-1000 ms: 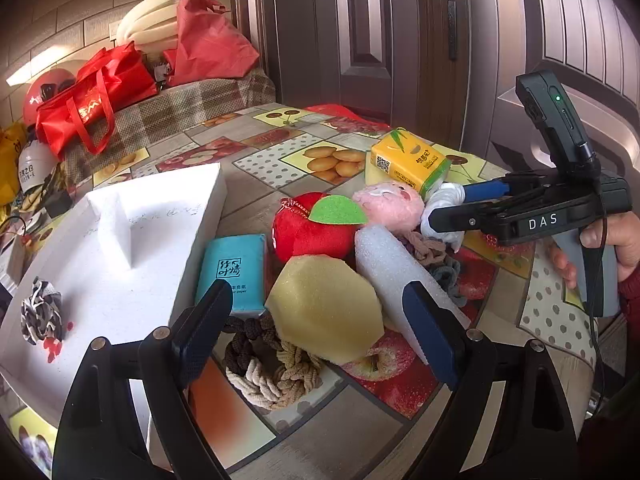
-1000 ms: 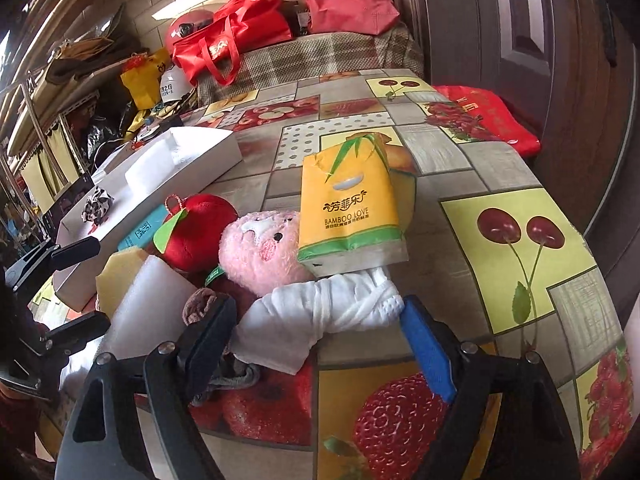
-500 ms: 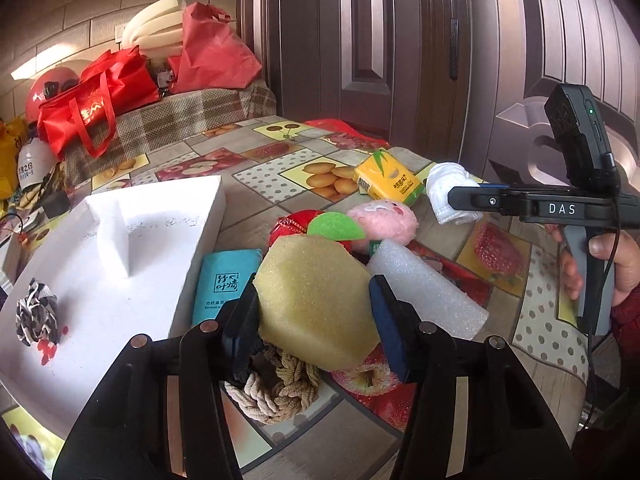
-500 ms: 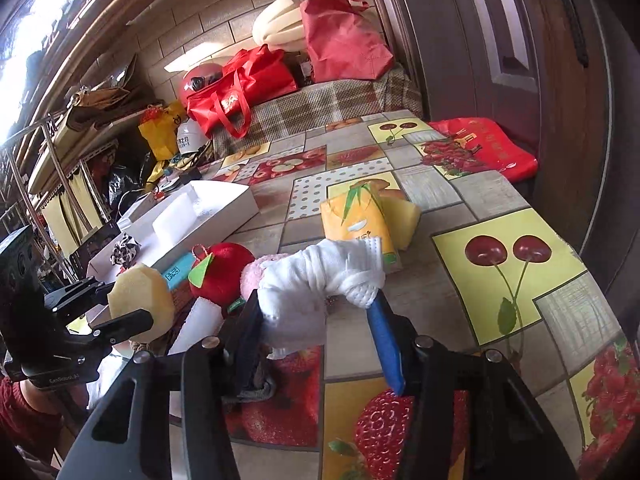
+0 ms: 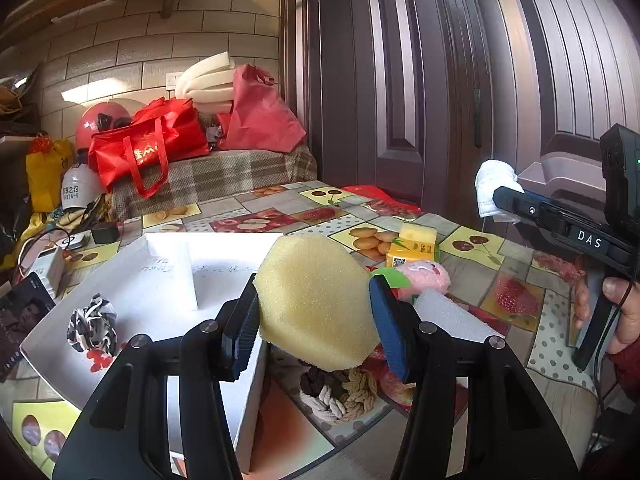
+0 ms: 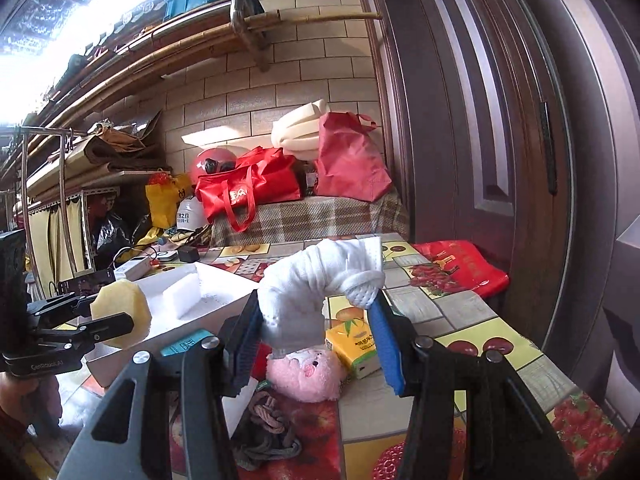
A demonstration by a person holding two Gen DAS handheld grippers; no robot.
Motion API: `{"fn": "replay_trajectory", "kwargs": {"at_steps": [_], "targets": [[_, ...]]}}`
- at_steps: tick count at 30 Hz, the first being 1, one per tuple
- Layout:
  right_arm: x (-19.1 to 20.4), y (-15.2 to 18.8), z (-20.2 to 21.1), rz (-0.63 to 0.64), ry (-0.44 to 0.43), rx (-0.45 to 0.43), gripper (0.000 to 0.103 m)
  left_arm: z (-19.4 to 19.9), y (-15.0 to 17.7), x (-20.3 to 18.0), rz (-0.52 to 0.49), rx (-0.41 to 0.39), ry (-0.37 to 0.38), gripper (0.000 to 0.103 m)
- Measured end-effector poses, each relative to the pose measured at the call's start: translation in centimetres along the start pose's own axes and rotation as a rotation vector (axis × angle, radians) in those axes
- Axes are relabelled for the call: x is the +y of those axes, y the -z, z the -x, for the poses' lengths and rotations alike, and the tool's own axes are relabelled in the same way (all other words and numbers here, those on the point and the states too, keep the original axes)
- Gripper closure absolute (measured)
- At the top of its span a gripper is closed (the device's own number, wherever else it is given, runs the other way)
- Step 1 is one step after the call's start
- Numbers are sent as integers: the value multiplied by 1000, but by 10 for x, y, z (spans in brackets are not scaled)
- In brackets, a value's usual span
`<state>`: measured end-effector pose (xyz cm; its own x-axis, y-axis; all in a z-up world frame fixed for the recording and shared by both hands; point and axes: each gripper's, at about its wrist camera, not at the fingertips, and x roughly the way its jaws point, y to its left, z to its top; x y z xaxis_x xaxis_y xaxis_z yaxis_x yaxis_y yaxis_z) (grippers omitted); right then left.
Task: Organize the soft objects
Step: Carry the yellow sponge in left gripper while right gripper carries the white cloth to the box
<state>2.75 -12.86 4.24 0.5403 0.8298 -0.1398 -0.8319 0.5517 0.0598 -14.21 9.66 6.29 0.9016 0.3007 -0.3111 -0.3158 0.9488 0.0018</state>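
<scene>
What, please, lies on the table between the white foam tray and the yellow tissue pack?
In the right wrist view, a red plush apple and a pink plush toy lie between the white foam tray and the yellow tissue pack.

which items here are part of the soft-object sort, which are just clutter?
Job: yellow sponge in left hand-held gripper; white glove in right hand-held gripper; pink plush; white foam tray.
Clutter: red bags, helmet.
</scene>
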Motion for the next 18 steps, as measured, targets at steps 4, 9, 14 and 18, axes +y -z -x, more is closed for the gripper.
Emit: {"fn": "replay_trajectory", "kwargs": {"at_steps": [4, 9, 14, 18], "targets": [[11, 0, -2, 19, -20, -12, 52, 7, 2, 8, 15, -18, -24, 50], [21, 1, -7, 33, -54, -4, 52, 12, 5, 13, 13, -18, -39, 50], [32, 2, -10, 53, -86, 3, 52, 15, 7, 19, 17, -10, -48, 50], [42, 2, -13, 65, -111, 13, 52, 18, 9, 27, 33, -10, -63, 50]]}}
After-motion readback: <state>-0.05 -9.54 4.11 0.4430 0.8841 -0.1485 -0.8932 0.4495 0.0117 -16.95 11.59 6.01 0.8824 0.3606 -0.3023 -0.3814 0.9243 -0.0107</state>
